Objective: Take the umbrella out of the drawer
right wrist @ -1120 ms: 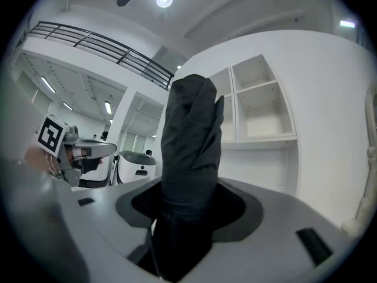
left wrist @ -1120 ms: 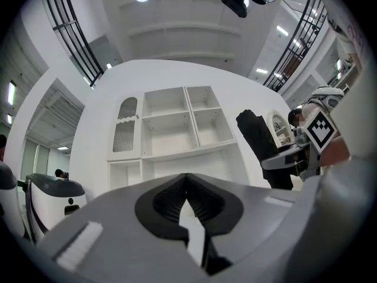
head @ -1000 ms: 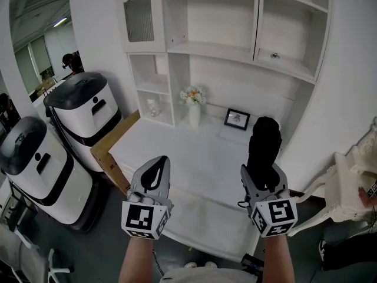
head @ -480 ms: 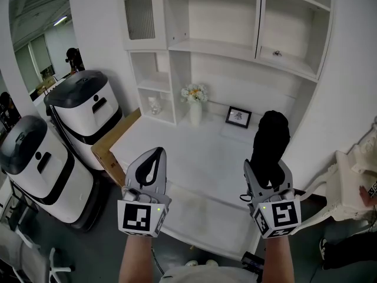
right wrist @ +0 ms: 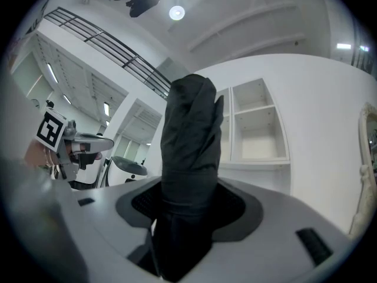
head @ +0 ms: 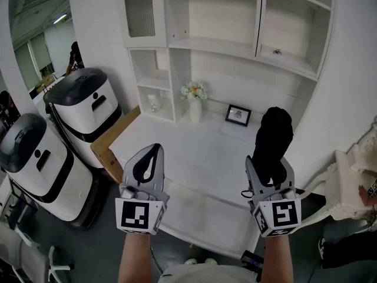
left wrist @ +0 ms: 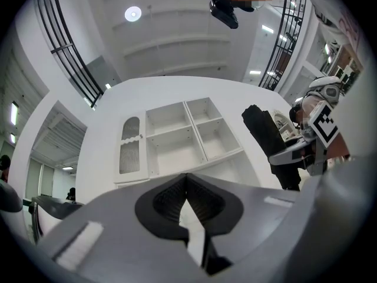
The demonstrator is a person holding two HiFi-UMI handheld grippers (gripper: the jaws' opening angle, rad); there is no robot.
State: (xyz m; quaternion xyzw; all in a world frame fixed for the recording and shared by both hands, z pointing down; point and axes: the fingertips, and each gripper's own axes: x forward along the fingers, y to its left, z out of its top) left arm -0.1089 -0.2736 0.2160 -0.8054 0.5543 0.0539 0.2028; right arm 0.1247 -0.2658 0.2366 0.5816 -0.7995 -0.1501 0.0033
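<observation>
Both grippers had come up slightly since a second earlier, and the folded black umbrella (head: 272, 139) stood higher against the white desk top (head: 194, 149). The right gripper (head: 269, 168) was clamped on the umbrella's lower half, its pads pressing either side of the fabric, with the bundle pointing toward 12 o'clock. Holding it upright probably kept the free end from catching as it was lifted. The umbrella was already out of what looked like the open drawer (head: 203, 214), which lay at 7 o'clock from it. The left gripper (head: 154, 153), at 9 o'clock from the right one, was pressed together on nothing, likely just held level and out of the way. At 11 o'clock from the umbrella sat a picture frame (head: 238, 116).
</observation>
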